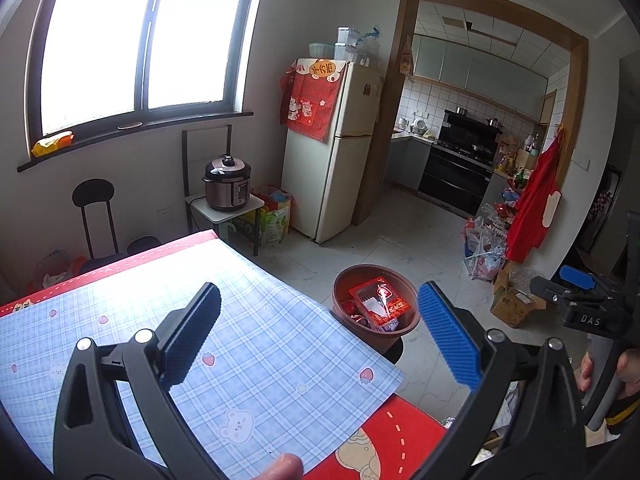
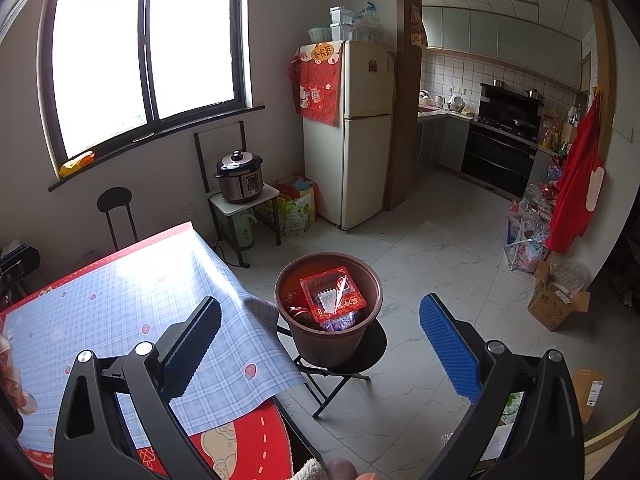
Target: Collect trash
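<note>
**Asker:** Beside the bench, where is the trash, and how much of it is collected?

**Describer:** A brown round bin (image 2: 328, 308) stands on a small black folding stool (image 2: 340, 364) just beside the bench (image 2: 120, 280) corner. Inside it lie a red plastic food tray (image 2: 334, 294) with a clear wrapper, and under that some darker packaging I cannot identify. So at least several pieces are already in the bin.

**Asker:** Is anything left on the bench?

**Describer:** The visible part of the bench is covered by a blue checked cloth (image 1: 260, 340) over a red patterned one, and no loose trash shows on it. A strip at the far left of the right wrist view is blurred, so I cannot vouch for that edge.

**Asker:** What are the two grippers doing?

**Describer:** The left gripper (image 1: 320, 336) hangs above the bench corner with its jaws spread wide and nothing between them. The right gripper (image 2: 320, 348) hangs near the bin, jaws also wide and empty. Neither touches anything.

**Asker:** So how far along is the job?

**Describer:** My judgement is that it is near its end or finished for the bench. Bags and cardboard boxes (image 2: 556, 304) sit on the floor by the far wall, but whether they count as trash I cannot tell.
</note>
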Motion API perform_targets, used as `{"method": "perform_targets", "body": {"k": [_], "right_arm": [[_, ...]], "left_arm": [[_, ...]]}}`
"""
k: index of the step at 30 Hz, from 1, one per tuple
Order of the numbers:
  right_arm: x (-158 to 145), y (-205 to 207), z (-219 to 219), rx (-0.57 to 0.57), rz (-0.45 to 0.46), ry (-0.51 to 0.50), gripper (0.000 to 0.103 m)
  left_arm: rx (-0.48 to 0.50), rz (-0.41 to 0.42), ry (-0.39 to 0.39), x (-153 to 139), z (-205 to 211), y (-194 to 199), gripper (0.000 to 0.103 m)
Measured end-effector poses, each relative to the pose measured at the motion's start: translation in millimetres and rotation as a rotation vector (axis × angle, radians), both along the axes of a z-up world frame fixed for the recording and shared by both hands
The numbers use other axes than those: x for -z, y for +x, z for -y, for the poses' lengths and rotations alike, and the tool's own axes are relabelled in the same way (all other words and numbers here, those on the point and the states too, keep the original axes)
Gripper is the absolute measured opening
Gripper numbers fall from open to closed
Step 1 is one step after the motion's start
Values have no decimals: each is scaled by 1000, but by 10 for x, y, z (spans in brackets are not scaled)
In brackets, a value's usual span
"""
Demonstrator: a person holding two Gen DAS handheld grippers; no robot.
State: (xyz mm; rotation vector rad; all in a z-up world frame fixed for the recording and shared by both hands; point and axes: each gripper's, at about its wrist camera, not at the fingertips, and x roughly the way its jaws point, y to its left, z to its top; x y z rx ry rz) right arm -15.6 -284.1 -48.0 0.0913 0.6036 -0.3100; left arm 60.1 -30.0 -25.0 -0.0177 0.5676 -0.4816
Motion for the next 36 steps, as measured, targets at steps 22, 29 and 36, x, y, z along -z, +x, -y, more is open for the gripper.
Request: {"method": "perform_targets", "body": {"k": [22,29,36], "right_arm": [[-78,-375,3,45,54,9,97],[-73,-393,-9,46,53,8,97],[-58,-414,-5,47,53,7,97]], "left_arm": [[27,31,2,-84,27,-261,97],[24,24,5,-75,19,-289,97],[21,21,5,-50,18,-314,97]]}}
